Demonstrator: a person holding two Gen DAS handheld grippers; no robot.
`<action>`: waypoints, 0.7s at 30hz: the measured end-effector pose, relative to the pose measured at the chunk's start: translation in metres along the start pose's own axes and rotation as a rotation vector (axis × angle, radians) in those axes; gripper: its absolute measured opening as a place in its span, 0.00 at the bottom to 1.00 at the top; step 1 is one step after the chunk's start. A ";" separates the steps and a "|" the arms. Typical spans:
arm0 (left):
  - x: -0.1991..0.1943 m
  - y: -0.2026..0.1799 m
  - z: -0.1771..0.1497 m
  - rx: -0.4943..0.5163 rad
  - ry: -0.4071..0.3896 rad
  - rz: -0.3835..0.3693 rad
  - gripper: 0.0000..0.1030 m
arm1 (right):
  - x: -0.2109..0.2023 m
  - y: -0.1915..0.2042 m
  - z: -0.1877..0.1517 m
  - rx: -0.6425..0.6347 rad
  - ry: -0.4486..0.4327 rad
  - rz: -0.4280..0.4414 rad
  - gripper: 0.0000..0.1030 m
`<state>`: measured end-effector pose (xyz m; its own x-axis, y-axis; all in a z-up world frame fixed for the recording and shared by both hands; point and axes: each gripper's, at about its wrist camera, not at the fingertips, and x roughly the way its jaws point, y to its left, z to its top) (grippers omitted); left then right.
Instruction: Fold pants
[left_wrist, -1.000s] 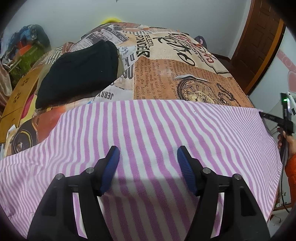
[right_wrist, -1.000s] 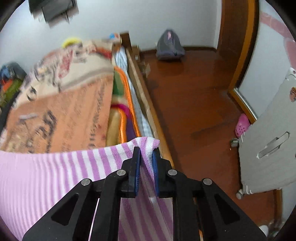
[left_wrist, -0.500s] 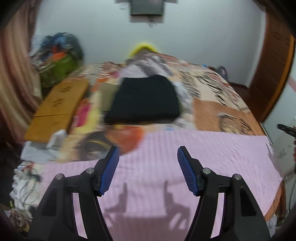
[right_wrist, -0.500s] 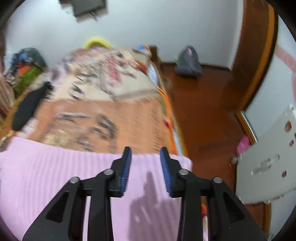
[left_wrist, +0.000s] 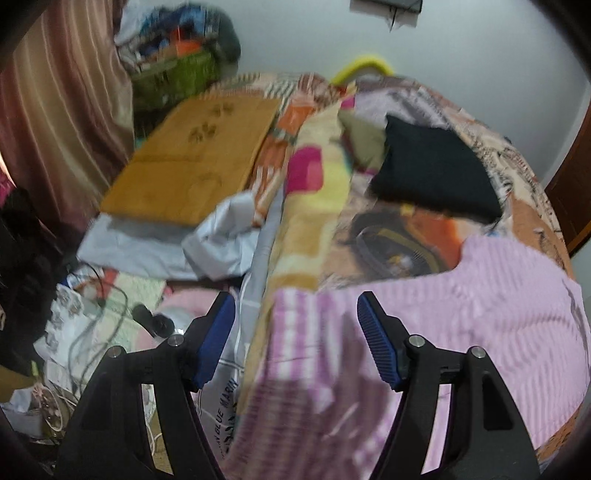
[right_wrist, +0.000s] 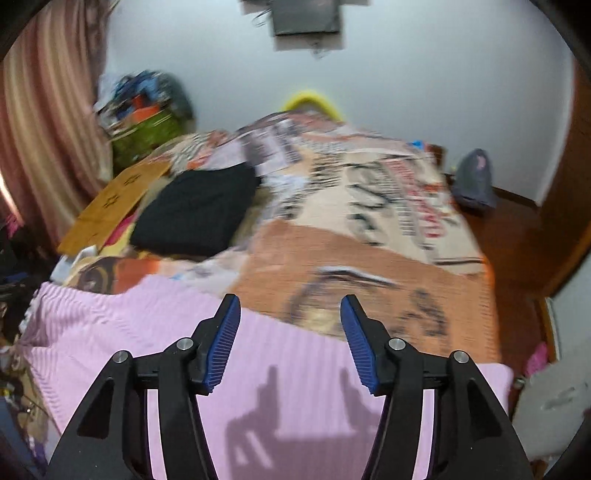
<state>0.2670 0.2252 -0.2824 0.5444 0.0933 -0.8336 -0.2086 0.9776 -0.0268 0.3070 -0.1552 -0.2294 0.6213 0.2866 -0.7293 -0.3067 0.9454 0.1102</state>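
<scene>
- Both views are motion-blurred; the pink striped pants (right_wrist: 280, 354) seem to lie flat across the bed's (right_wrist: 369, 266) near end, their lower part hidden behind the grippers.
- Left gripper (left_wrist: 295, 332): fingers apart, empty, over the pants' left edge.
- Right gripper (right_wrist: 290, 338): fingers just been opening, nothing between.
- A black folded garment (left_wrist: 436, 173) lies well apart.

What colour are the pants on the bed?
Pink-and-white stripes on the pants, clearest in the left wrist view.

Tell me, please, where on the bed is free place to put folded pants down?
The printed bedspread is bare between the black folded garment, the pink striped cloth and the bed's right edge. The left side is crowded: a wooden board, grey cloth, cables below.
</scene>
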 end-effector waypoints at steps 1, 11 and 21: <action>0.009 0.004 -0.003 0.001 0.015 -0.003 0.66 | 0.010 0.011 0.003 -0.018 0.015 0.015 0.51; 0.051 0.006 -0.008 0.003 0.086 -0.139 0.72 | 0.120 0.118 0.015 -0.235 0.216 0.148 0.54; 0.042 -0.009 -0.008 0.083 0.009 -0.115 0.47 | 0.171 0.153 0.014 -0.344 0.336 0.171 0.34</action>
<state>0.2848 0.2187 -0.3219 0.5530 -0.0212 -0.8329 -0.0773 0.9941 -0.0766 0.3762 0.0403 -0.3276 0.2926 0.3139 -0.9032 -0.6383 0.7674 0.0599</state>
